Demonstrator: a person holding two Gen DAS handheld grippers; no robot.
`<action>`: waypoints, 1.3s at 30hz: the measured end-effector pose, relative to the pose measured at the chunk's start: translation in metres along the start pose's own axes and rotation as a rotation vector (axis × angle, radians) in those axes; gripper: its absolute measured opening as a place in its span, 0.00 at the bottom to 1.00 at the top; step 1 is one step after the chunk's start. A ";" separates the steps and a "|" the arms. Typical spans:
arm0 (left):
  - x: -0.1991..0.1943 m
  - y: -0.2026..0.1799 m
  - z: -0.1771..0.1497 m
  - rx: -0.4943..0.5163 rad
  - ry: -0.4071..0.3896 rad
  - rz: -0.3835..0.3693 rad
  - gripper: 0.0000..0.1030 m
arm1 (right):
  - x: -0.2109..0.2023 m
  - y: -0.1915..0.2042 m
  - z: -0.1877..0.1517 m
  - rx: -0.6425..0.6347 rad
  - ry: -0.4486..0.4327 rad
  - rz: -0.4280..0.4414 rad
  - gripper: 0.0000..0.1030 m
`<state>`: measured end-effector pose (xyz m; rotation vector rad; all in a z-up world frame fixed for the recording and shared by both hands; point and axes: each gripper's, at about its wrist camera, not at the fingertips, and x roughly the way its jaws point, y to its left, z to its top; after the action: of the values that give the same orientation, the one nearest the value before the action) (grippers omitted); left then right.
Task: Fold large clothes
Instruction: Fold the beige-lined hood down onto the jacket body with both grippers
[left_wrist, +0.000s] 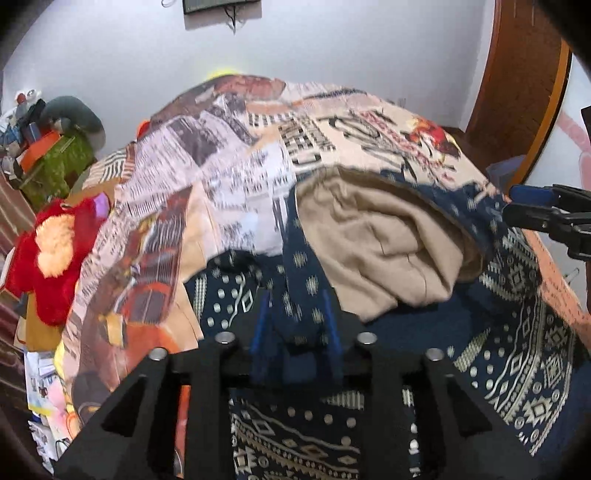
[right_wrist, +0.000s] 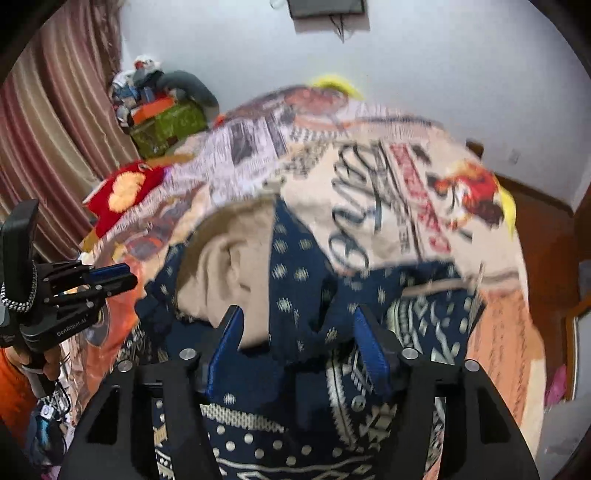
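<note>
Releasing a completed fold — the navy patterned garment (left_wrist: 498, 332) is laid on the bed (left_wrist: 229, 155), beige lining (left_wrist: 376, 236) exposed. Left gripper (left_wrist: 295, 325) and right gripper (right_wrist: 295, 328) fingers stand parted, cloth between them. Next, fresh edges must be gripped.

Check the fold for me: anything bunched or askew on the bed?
Yes. The navy patterned garment is rumpled, its beige lining turned out in a lump near the middle; a fabric fold sits between the left gripper fingers.

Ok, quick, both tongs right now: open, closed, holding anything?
Left tongs: open, navy patterned knitted garment between them, not gripped.
Right tongs: open, same garment between them, not gripped.
</note>
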<state>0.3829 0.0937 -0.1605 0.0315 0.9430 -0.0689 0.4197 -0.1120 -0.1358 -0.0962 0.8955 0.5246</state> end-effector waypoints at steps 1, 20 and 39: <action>0.001 0.002 0.004 -0.005 -0.007 0.001 0.38 | 0.001 0.001 0.005 -0.005 -0.003 0.005 0.58; 0.132 0.063 0.063 -0.302 0.111 -0.138 0.57 | 0.172 -0.031 0.091 0.138 0.248 0.179 0.58; 0.099 0.022 0.083 -0.195 0.063 -0.188 0.57 | 0.142 -0.012 0.074 0.036 0.150 0.133 0.10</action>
<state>0.5090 0.1065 -0.1918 -0.2372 1.0101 -0.1500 0.5511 -0.0442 -0.1995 -0.0434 1.0627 0.6305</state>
